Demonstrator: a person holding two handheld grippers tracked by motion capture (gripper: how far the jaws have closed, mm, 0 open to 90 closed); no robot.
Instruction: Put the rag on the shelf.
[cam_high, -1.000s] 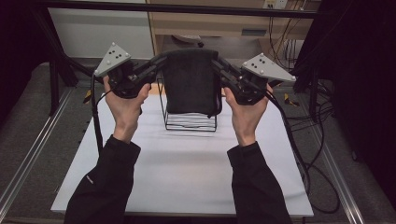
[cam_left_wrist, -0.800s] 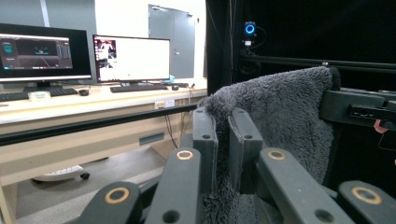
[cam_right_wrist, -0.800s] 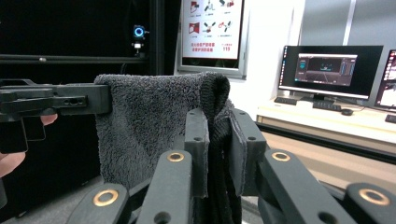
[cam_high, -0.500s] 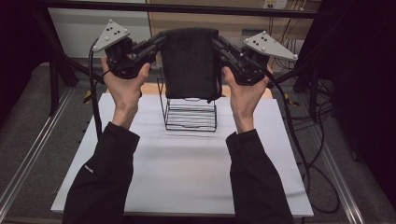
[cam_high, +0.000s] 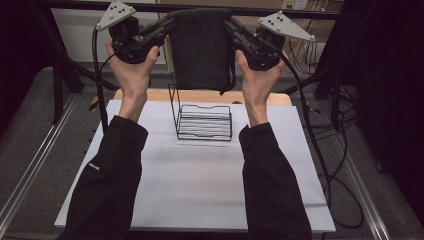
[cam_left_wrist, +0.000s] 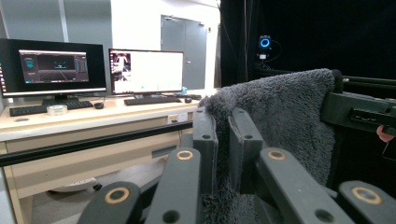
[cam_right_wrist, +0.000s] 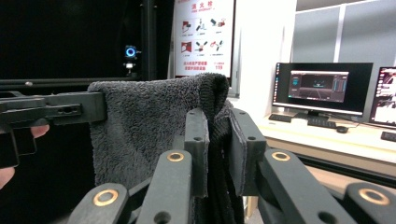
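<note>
Towel (cam_high: 201, 47) over rack (cam_high: 205, 121), monitors (cam_left_wrist: 98, 70) behind

Item count, located relative to the wire rack (cam_high: 205, 121):

- Wire rack: one.
- Dark grey towel (cam_high: 201, 49): one, hanging above the rack.
- Grippers: two (left gripper (cam_high: 167, 26), right gripper (cam_high: 231, 27)), one at each upper towel corner.
- Monitors (cam_left_wrist: 52, 67): two, on a desk beyond the rack.
</note>
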